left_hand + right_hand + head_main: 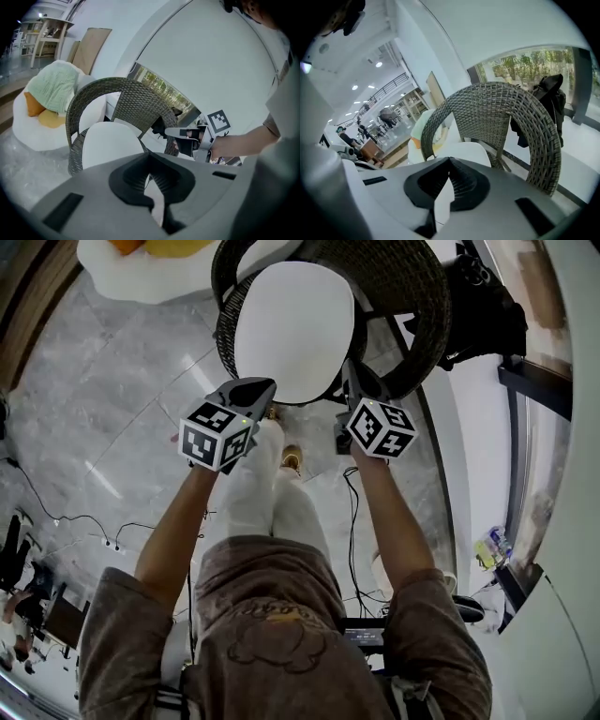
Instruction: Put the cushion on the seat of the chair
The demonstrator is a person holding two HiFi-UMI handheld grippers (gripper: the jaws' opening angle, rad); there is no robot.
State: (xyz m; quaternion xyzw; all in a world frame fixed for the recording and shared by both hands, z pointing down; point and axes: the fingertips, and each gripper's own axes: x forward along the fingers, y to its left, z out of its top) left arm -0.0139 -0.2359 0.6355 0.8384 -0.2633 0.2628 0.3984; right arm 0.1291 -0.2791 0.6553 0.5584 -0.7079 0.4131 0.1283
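Note:
The white oval cushion (pixel 292 329) lies flat on the seat of the dark wicker chair (pixel 403 287). My left gripper (pixel 258 388) hovers at the cushion's near left edge, jaws shut and empty. My right gripper (pixel 356 376) hangs by the near right edge, also shut with nothing in it. In the left gripper view the cushion (pixel 110 145) and chair back (pixel 136 101) lie beyond the closed left gripper (pixel 149 157), with the right gripper (pixel 177 133) off to the side. The right gripper view shows the cushion (pixel 476 152) past the closed right gripper (pixel 450 161), inside the chair (pixel 506 108).
A white pouf (pixel 141 273) with green and orange pillows (pixel 49 91) sits beyond the chair at the left. A black bag (pixel 478 306) hangs behind the chair at the right. Cables (pixel 94 526) trail over the marble floor. My legs stand just before the chair.

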